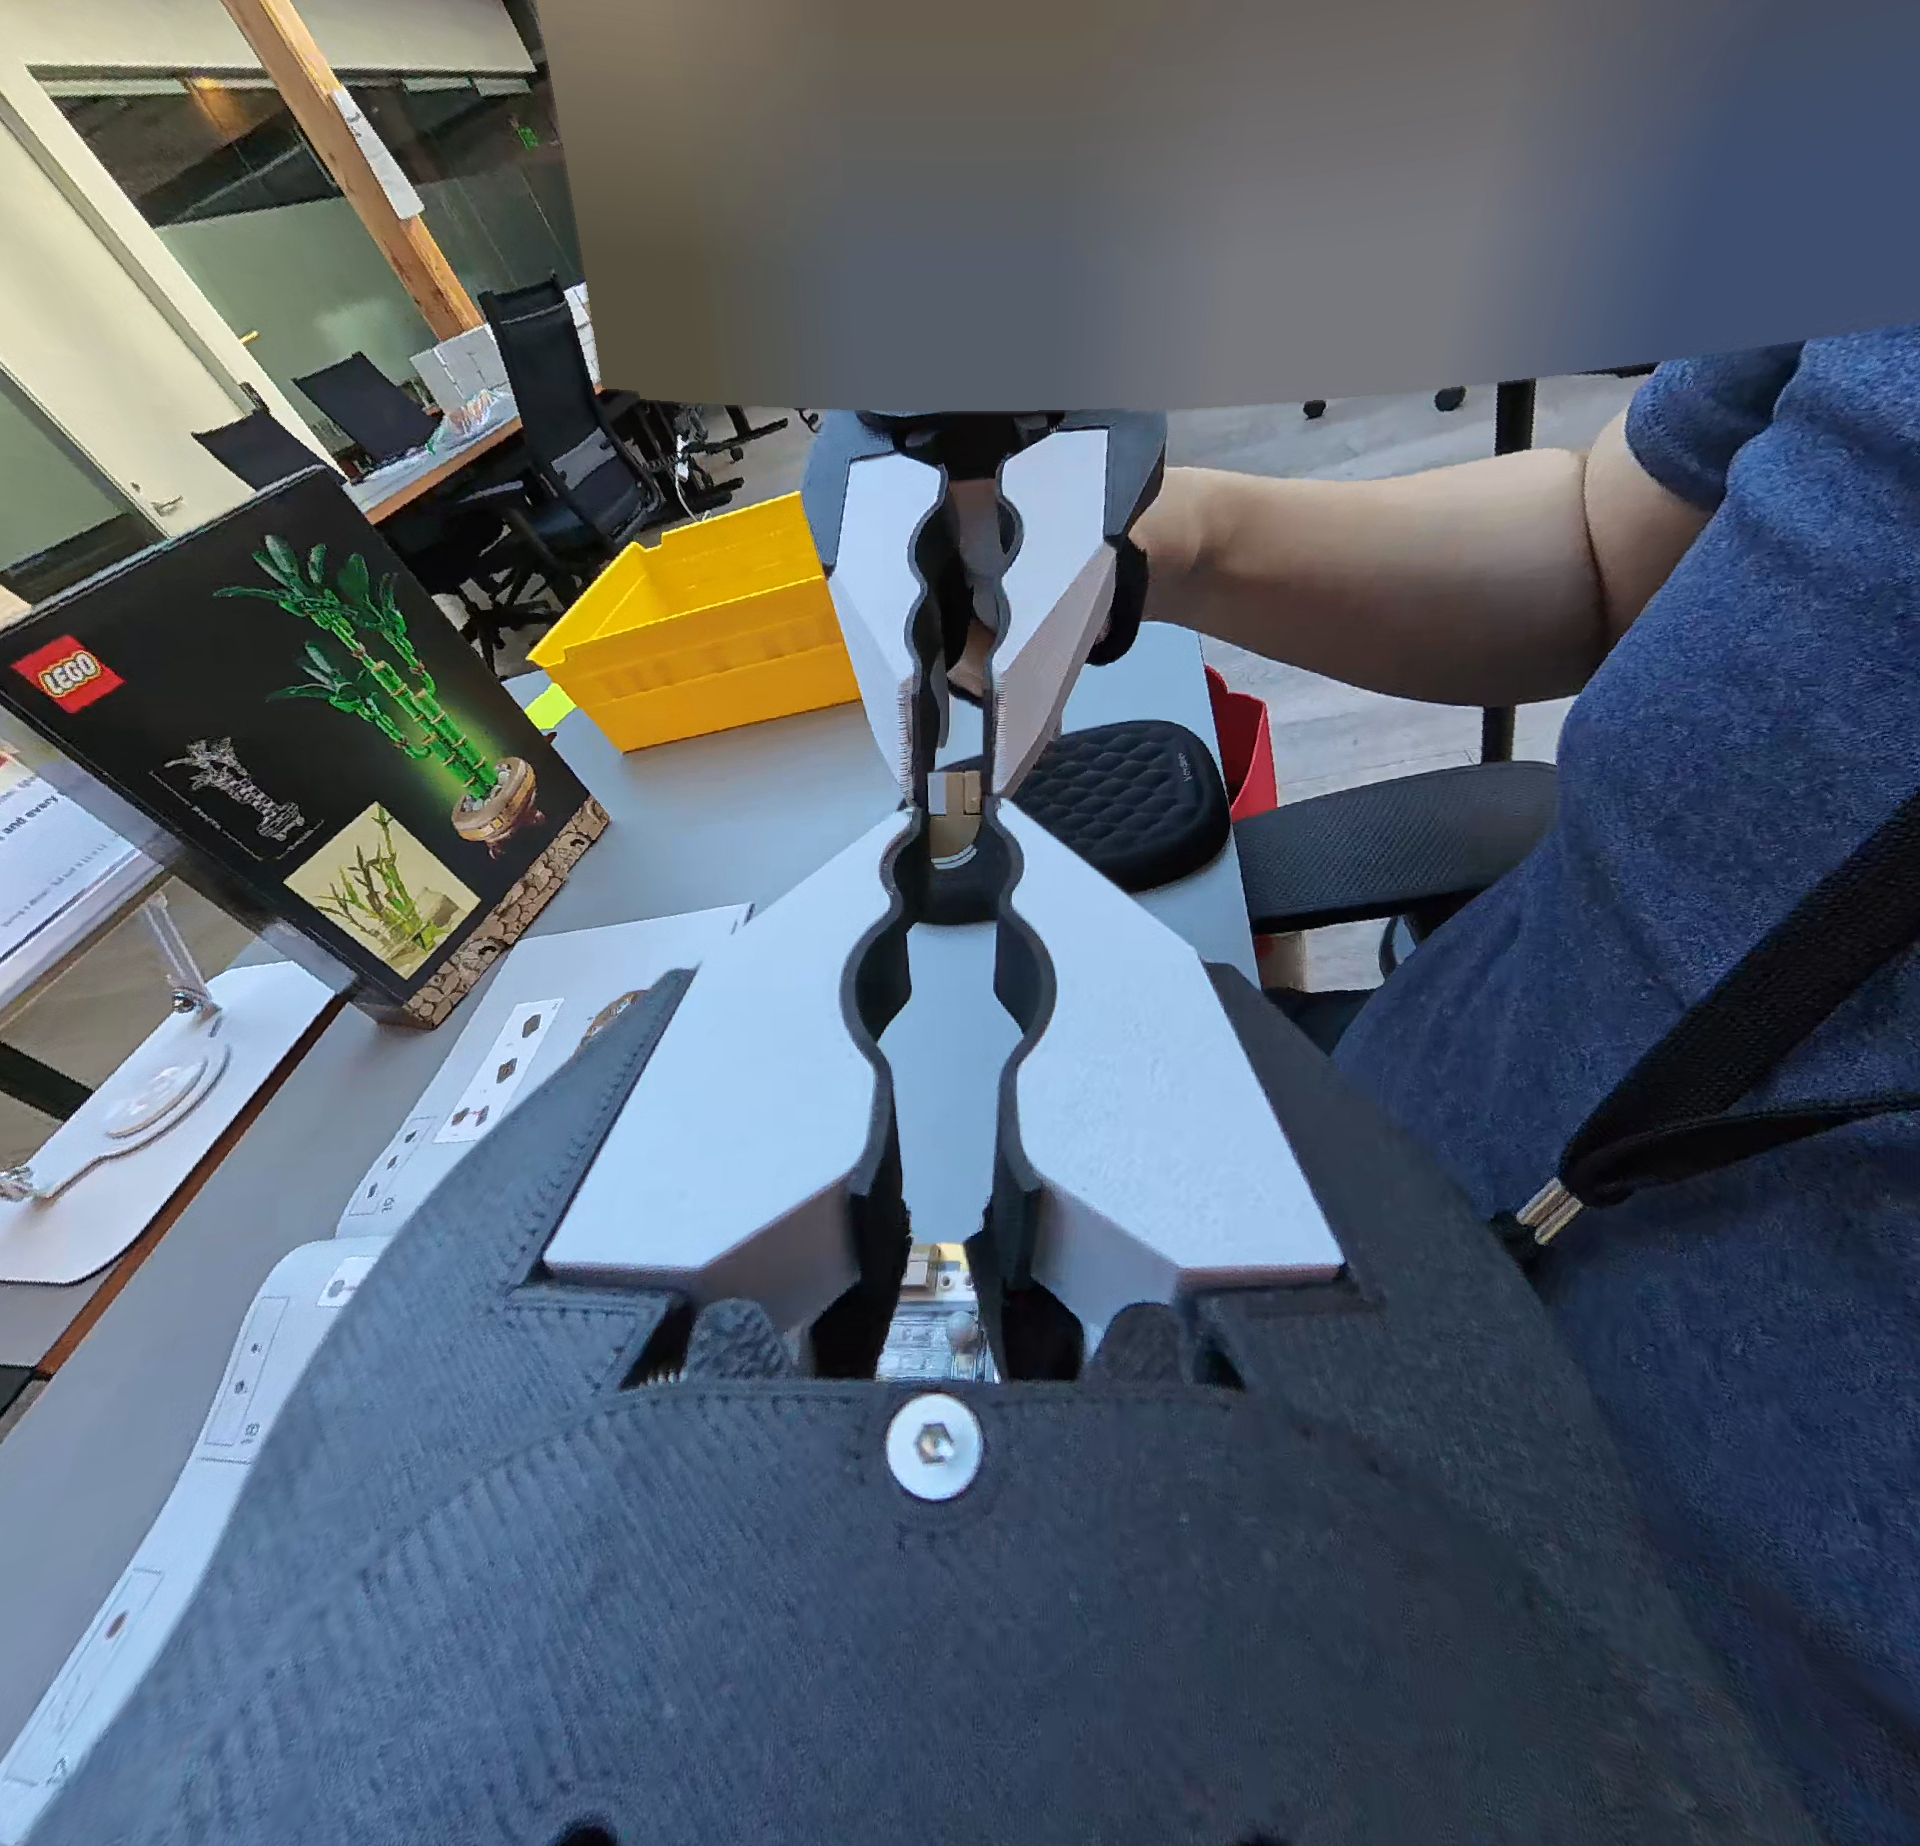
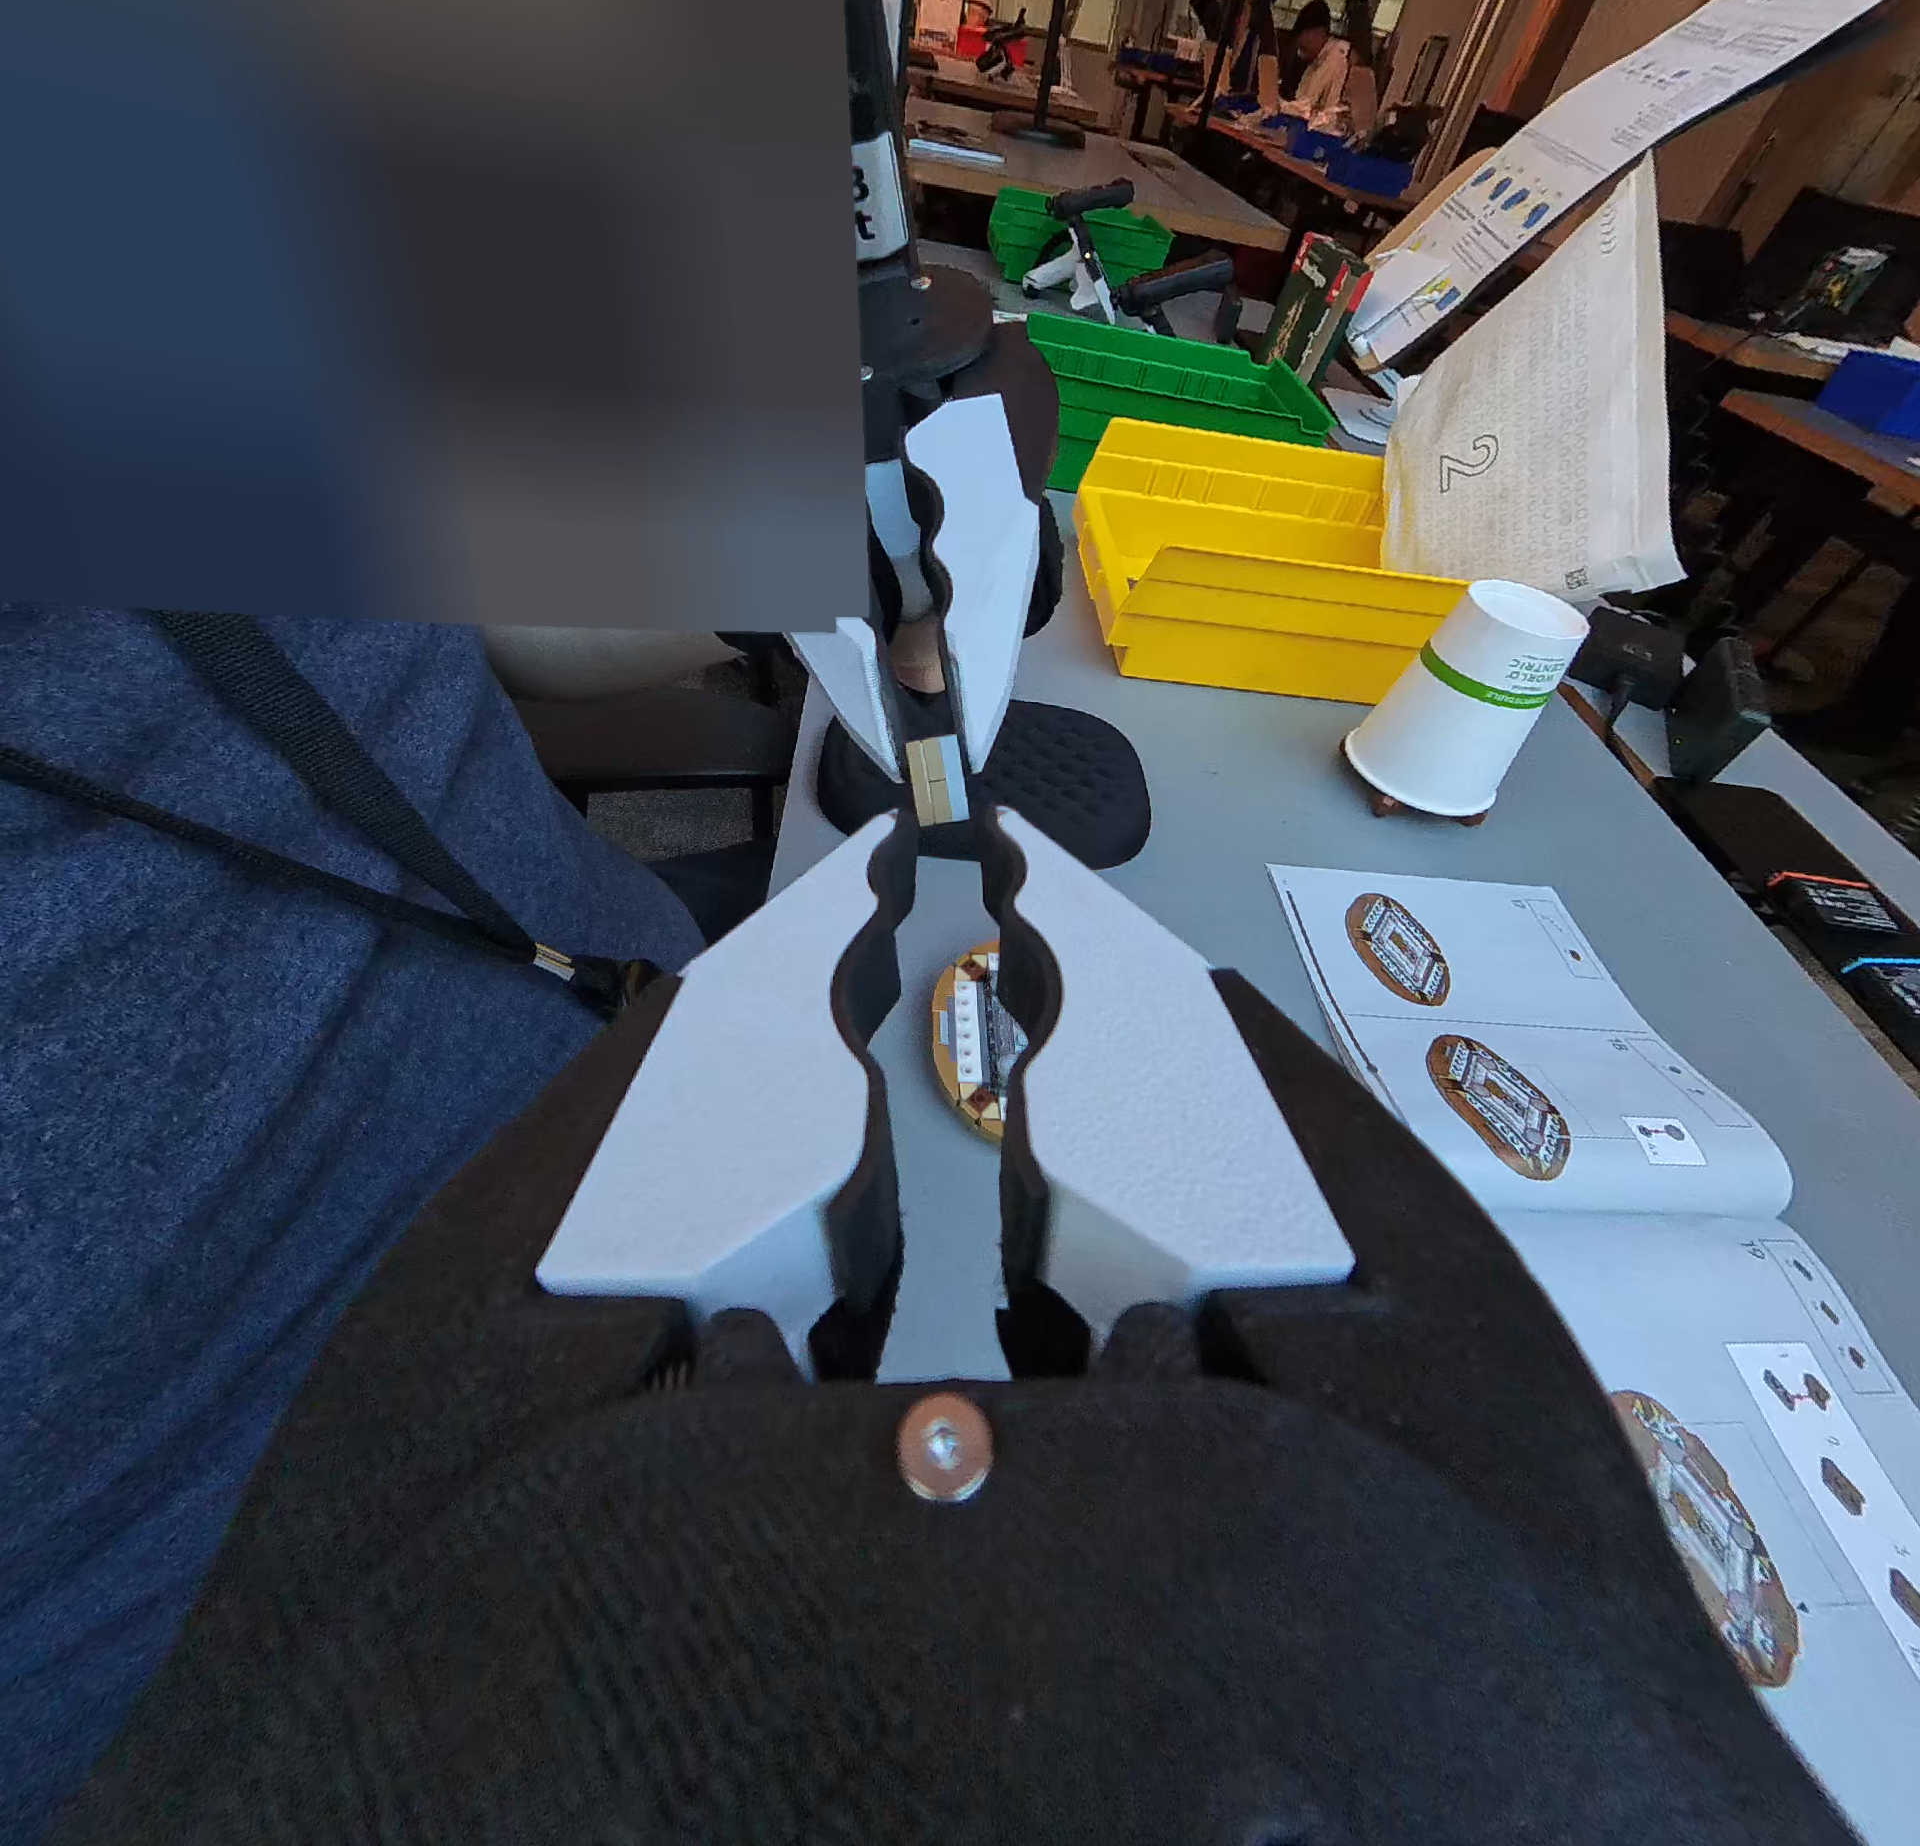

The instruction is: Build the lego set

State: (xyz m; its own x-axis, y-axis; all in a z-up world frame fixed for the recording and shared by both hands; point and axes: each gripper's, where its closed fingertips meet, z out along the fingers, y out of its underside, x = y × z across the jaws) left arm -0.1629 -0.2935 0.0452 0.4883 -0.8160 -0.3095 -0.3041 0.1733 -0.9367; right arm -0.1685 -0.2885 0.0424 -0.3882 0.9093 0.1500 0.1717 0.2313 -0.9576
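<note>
My two grippers meet tip to tip above the grey table (image 2: 1195,809). Between the tips is a small tan and grey brick piece (image 1: 956,790), also seen in the right wrist view (image 2: 938,783). My left gripper (image 1: 953,817) is nearly closed, its jaws on the piece from below in its own view. My right gripper (image 2: 958,822) is nearly closed on the same piece. Each gripper shows in the other's view, coming from the far side. The oval tan base of the build (image 2: 977,1043) lies on the table under my right gripper.
The open instruction booklet (image 2: 1538,1048) lies to the right. The set's box (image 1: 312,736) stands on the left. Yellow bins (image 2: 1247,570), a green bin (image 2: 1164,383), an upturned paper cup (image 2: 1465,705) and a black pad (image 2: 1060,788) stand on the table. A person in a blue shirt (image 1: 1662,861) is close by. Only a small space, under 4 cm, lies between the two pairs of fingers. From either gripper's tips it is about 20 centimeters to the build (image 2: 977,1043).
</note>
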